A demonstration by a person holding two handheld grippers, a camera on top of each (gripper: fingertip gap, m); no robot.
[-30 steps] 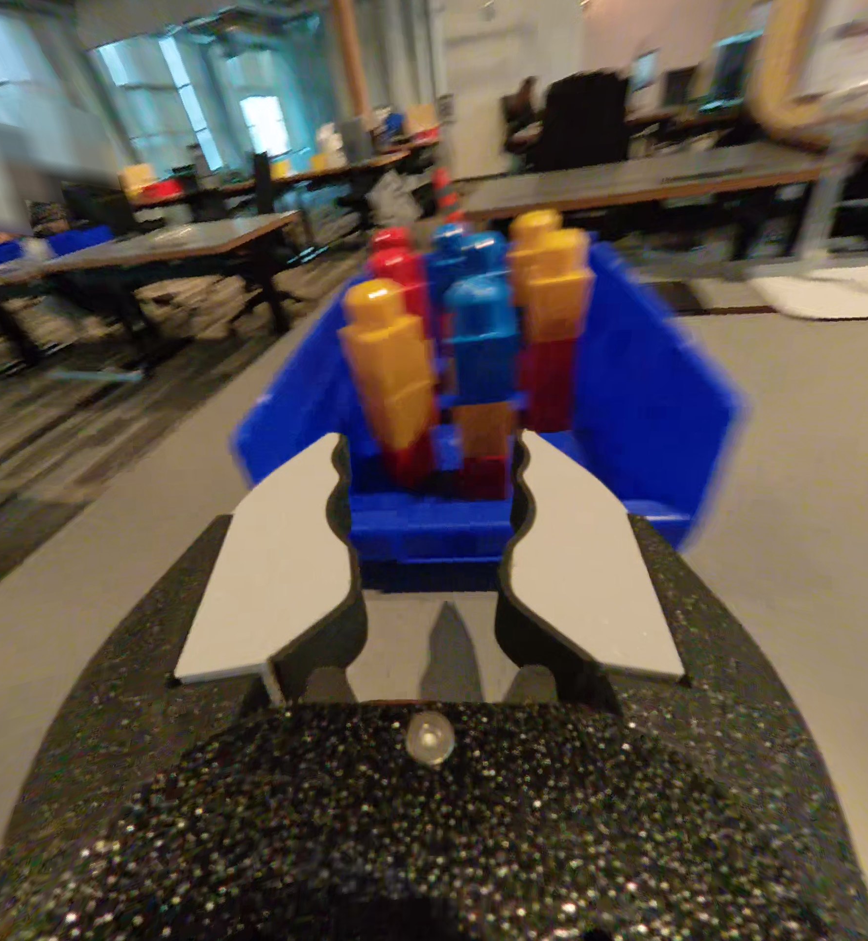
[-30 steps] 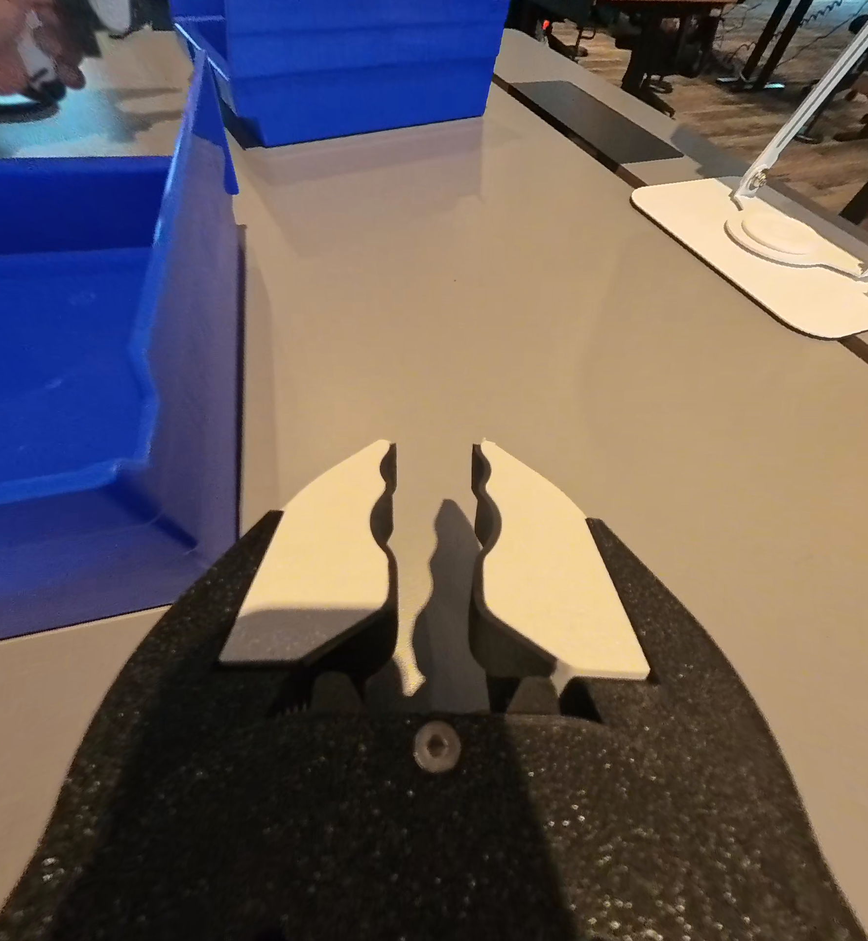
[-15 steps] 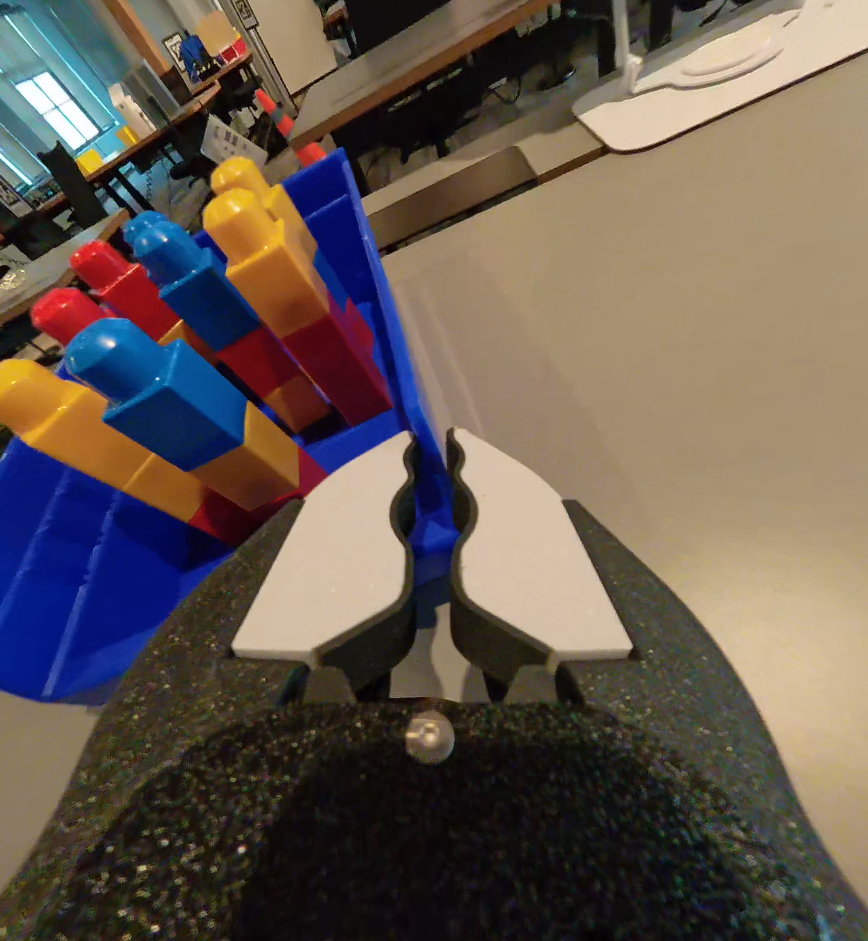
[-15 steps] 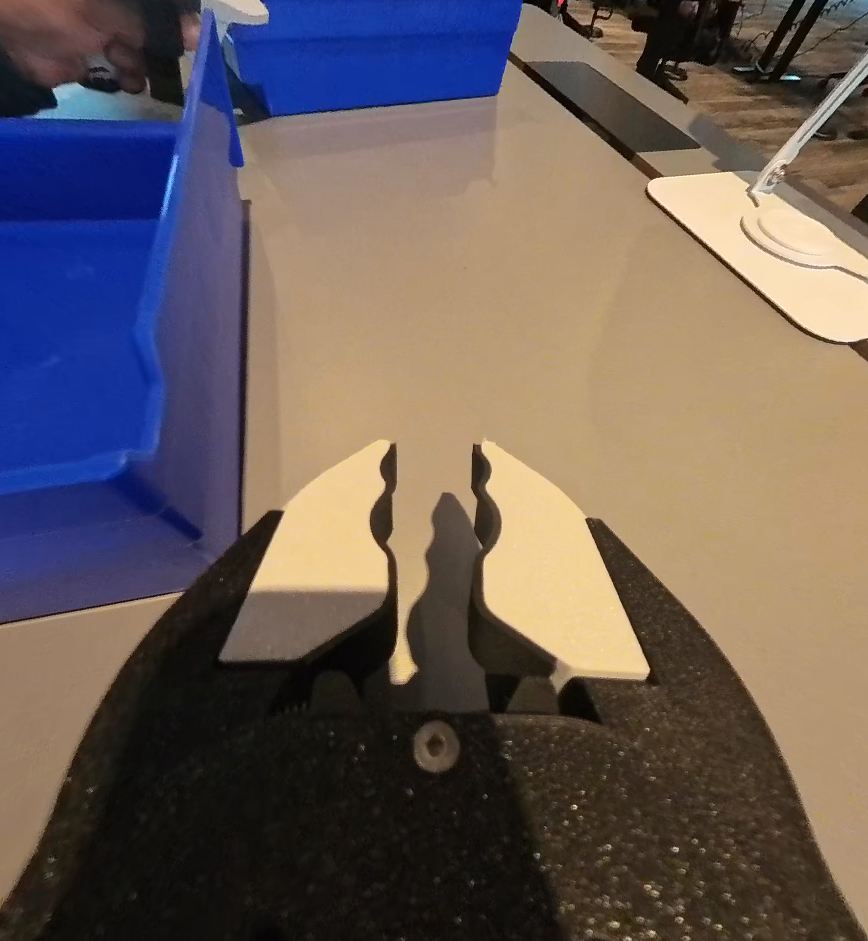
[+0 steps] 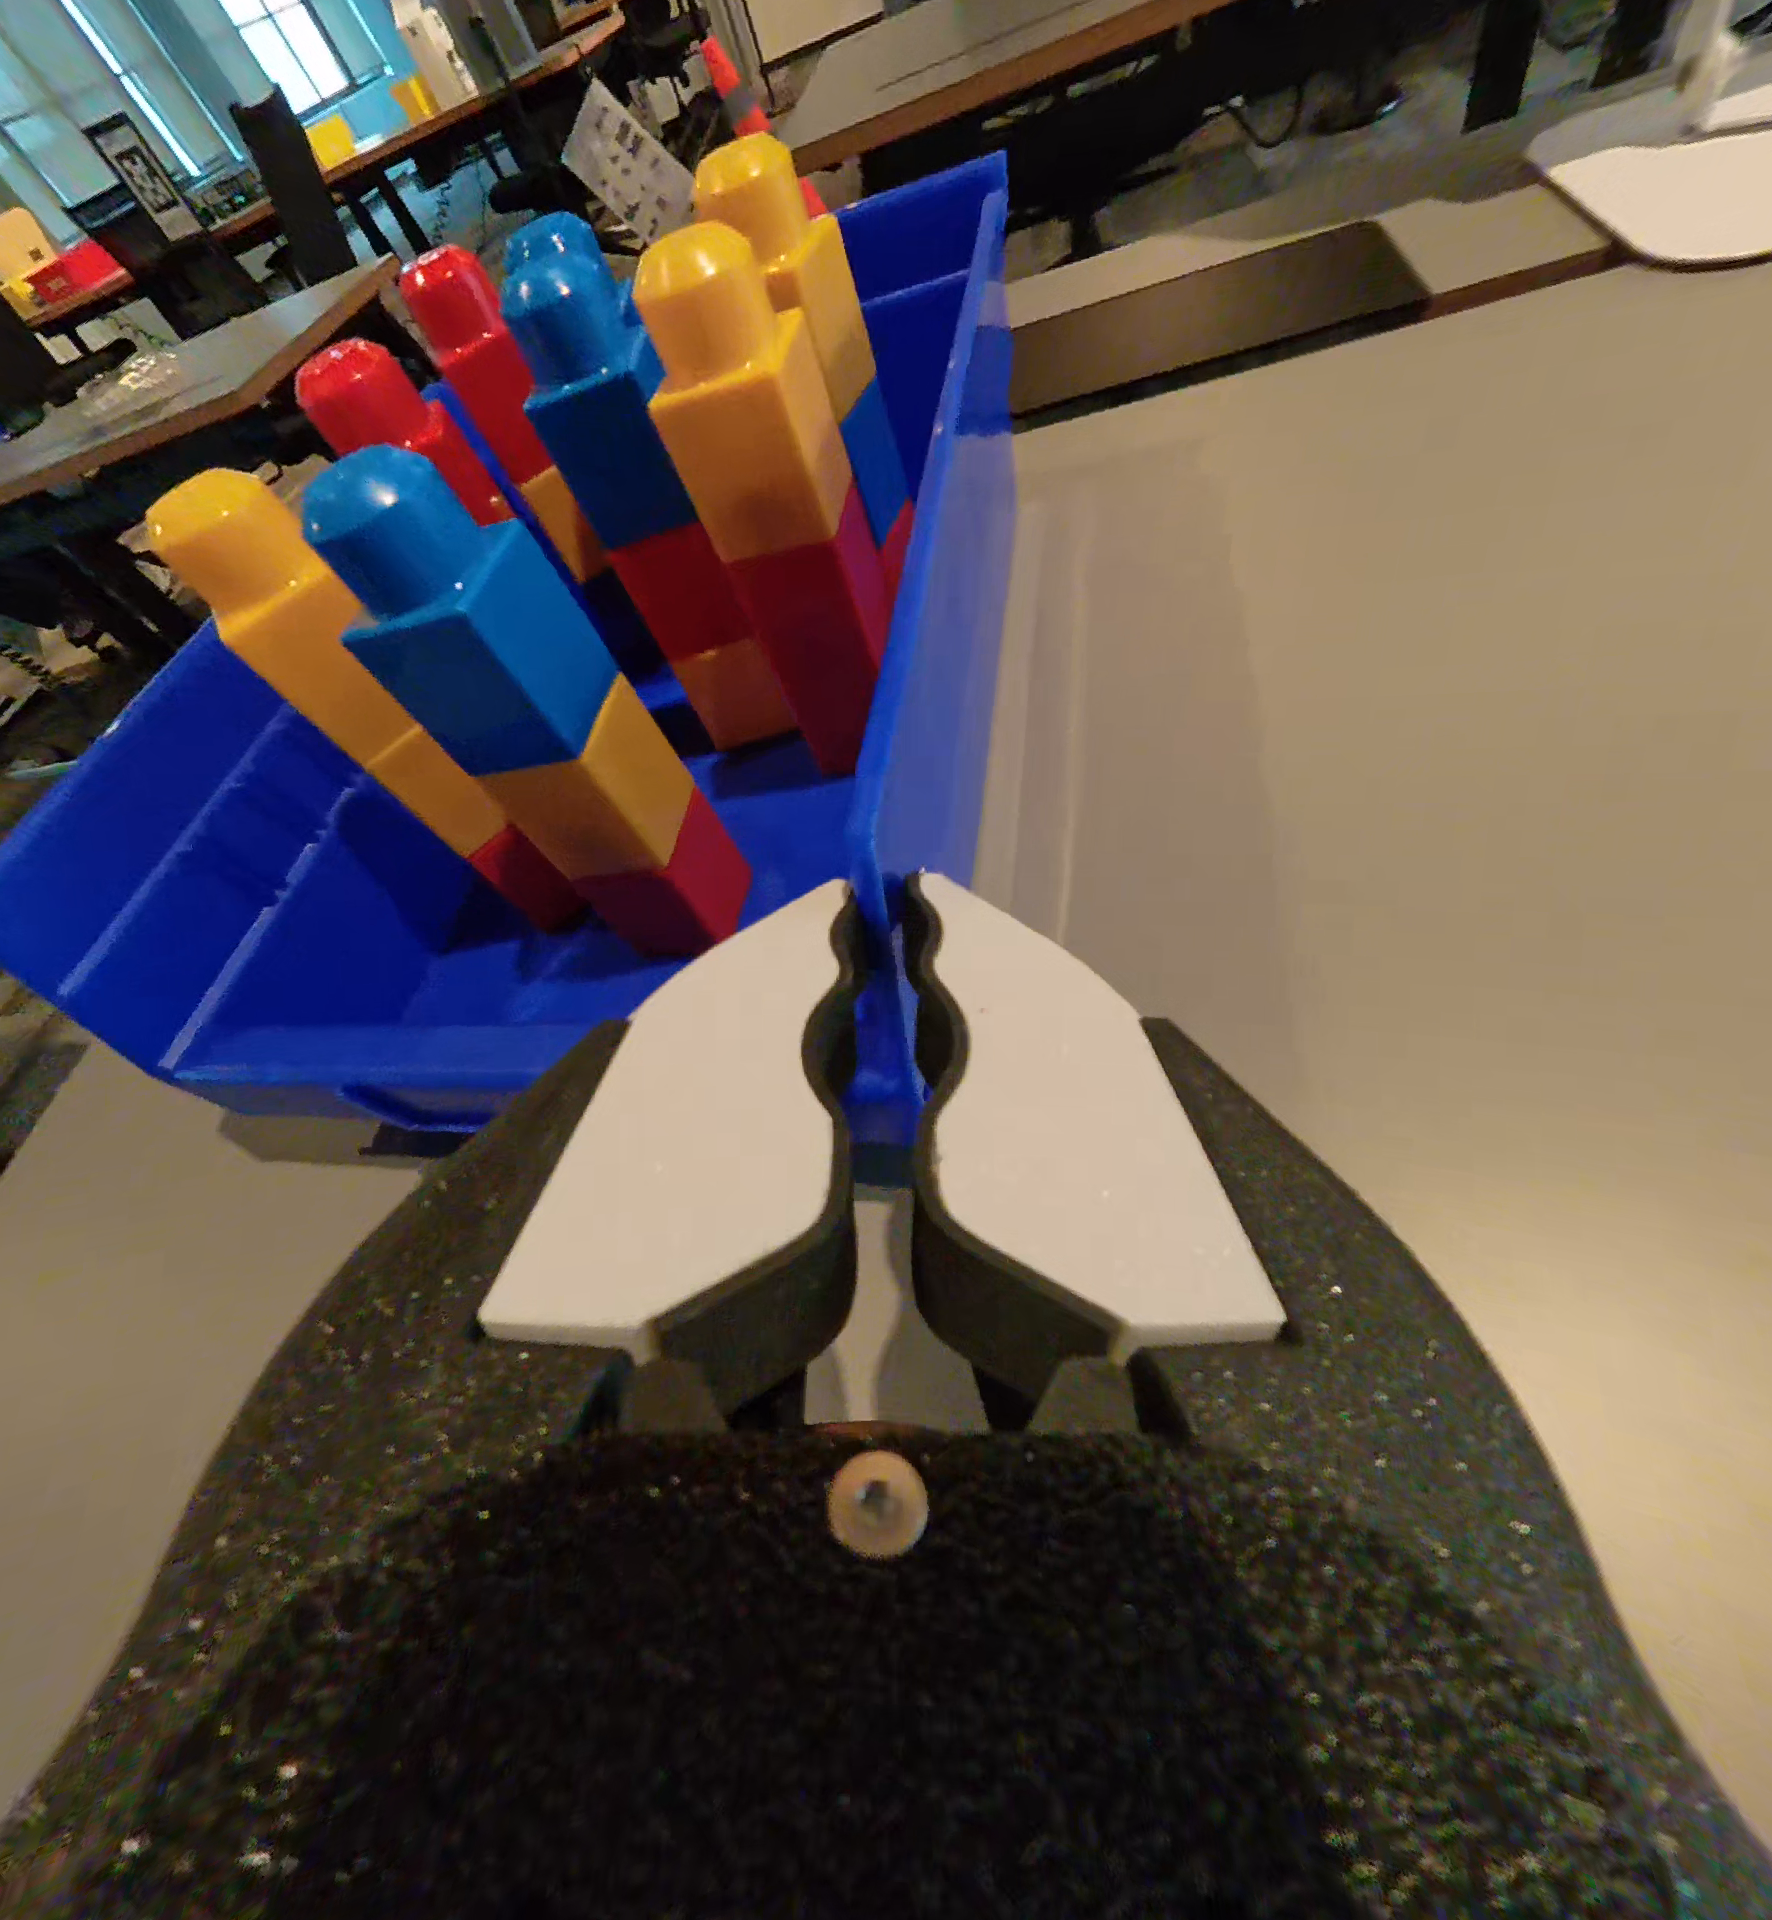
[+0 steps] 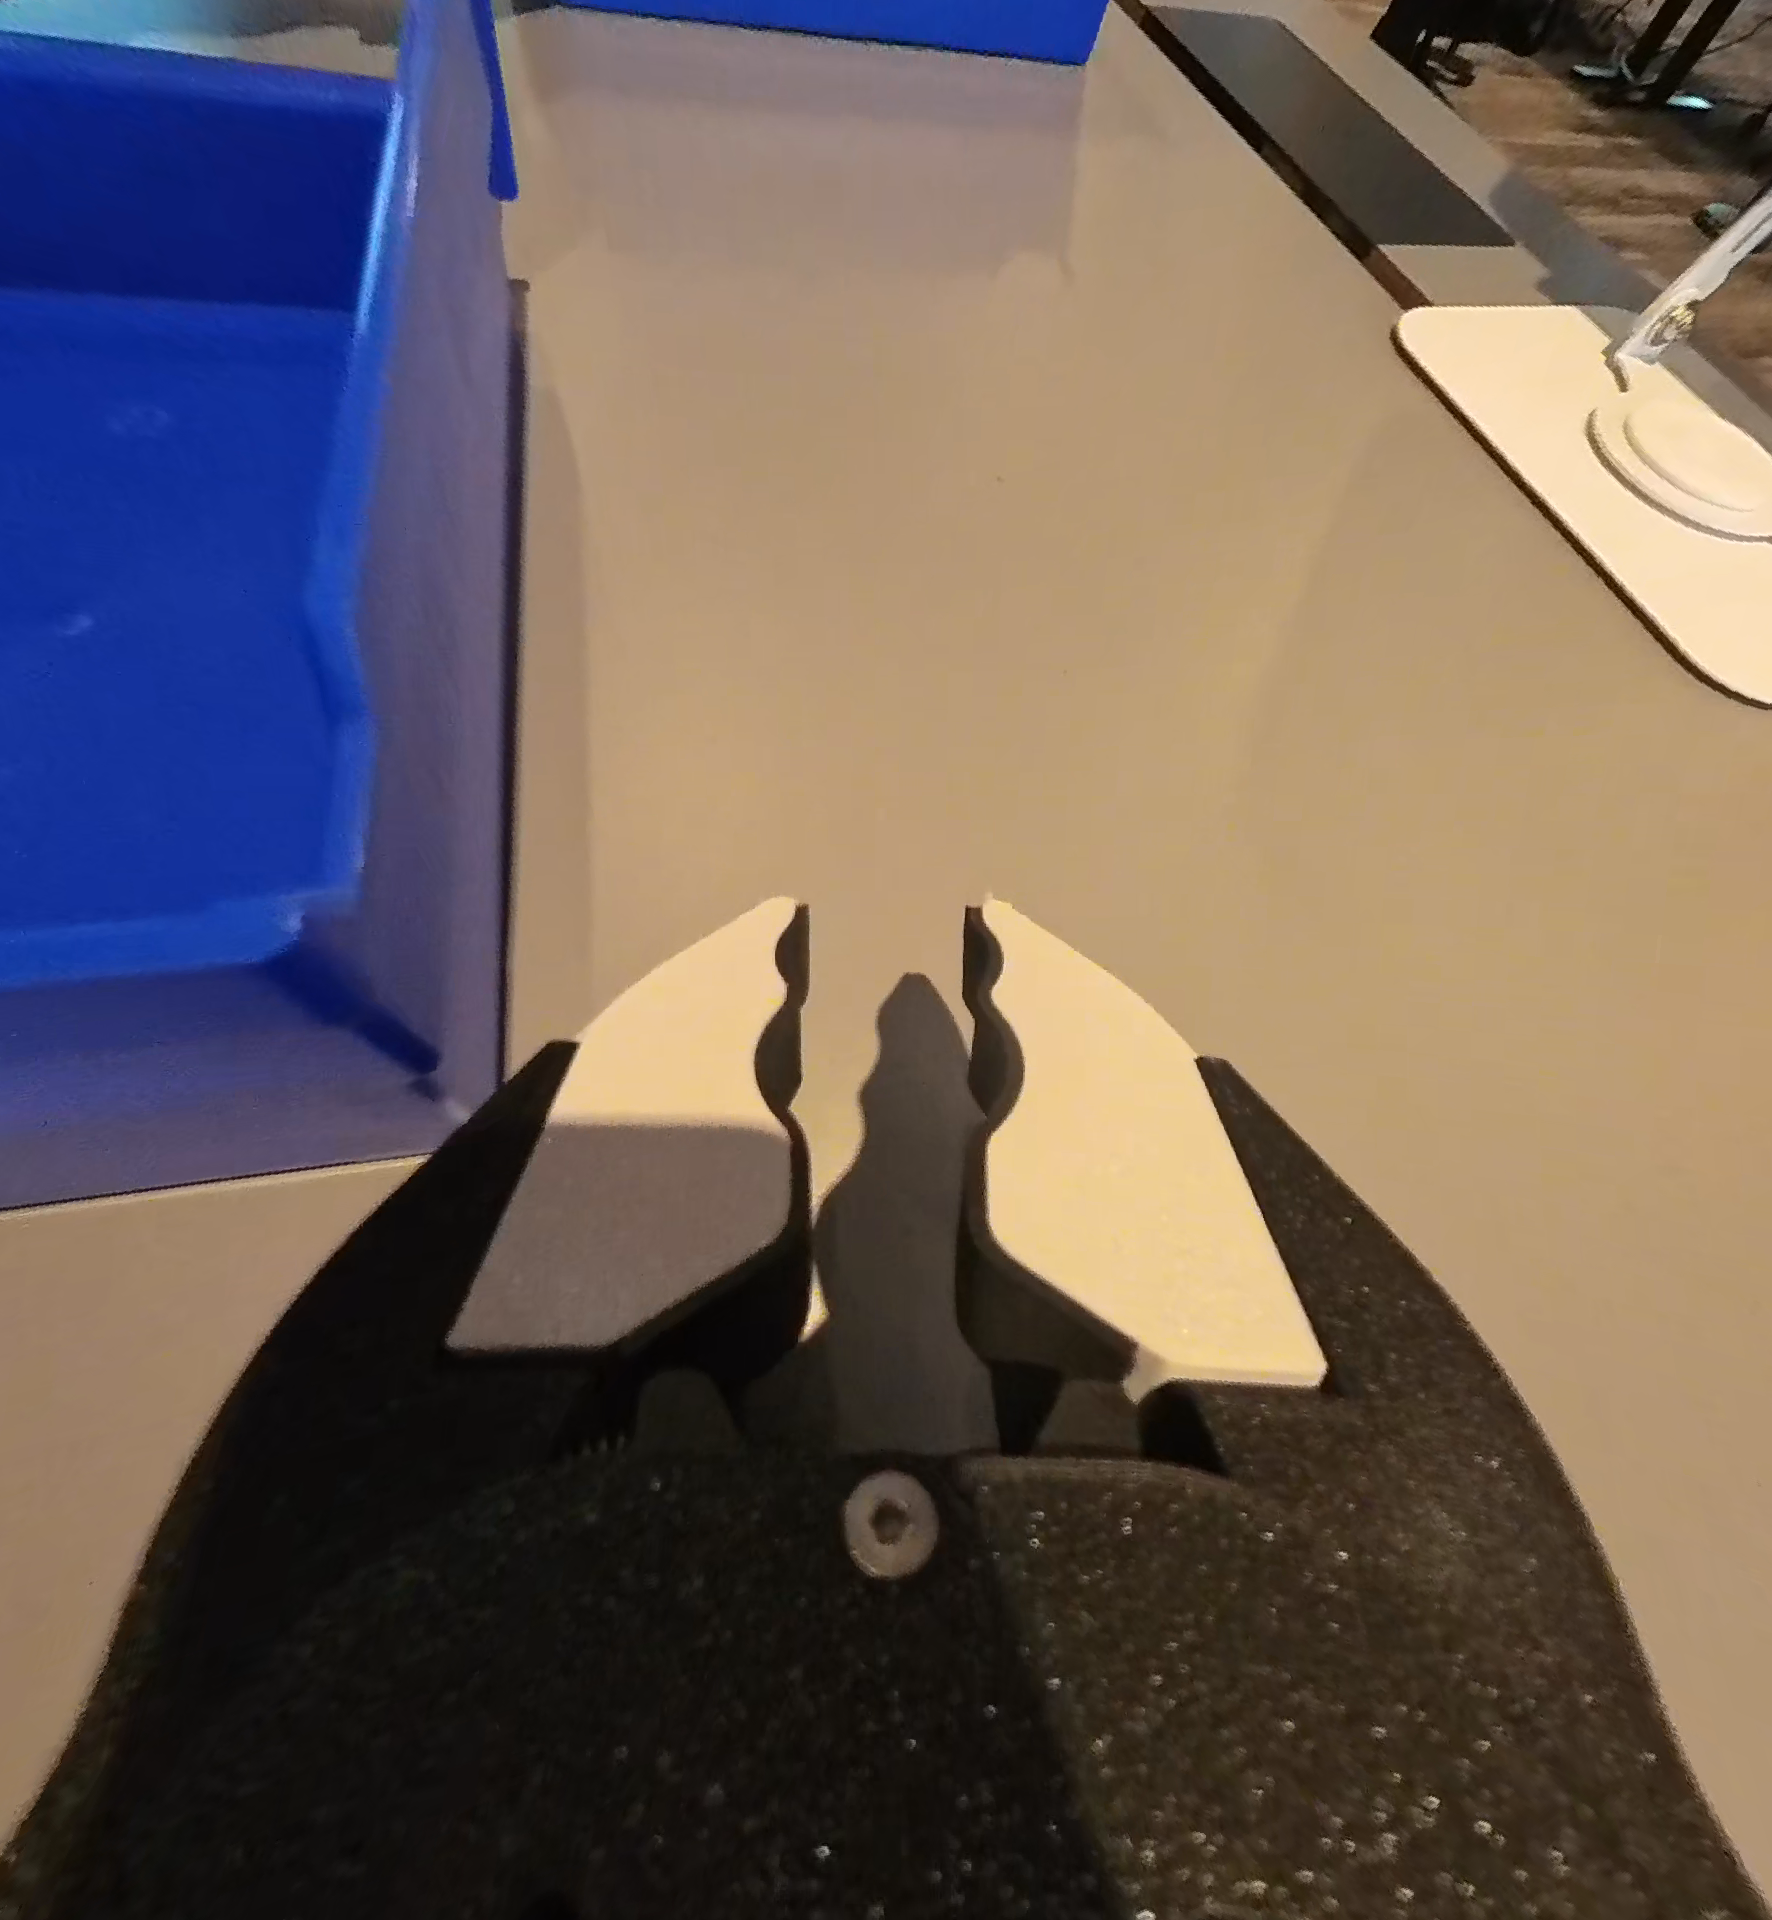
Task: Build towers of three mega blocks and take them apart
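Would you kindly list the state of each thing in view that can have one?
left hand-held gripper: shut on the blue bin's side wall.
right hand-held gripper: open, holding nothing, above the table.
blue bin: tilted in the left wrist view, holding block towers.
block towers: assembled, three blocks where fully visible, standing in the bin.
second blue bin: visible part of the inside is empty.

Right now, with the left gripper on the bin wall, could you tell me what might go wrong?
1. The left gripper pinches only the thin corner of the blue bin; the wall could slip out or flex.
2. The bin looks tipped, so the block towers standing inside may topple or spill.
3. The right gripper hangs open over the table, giving no support.
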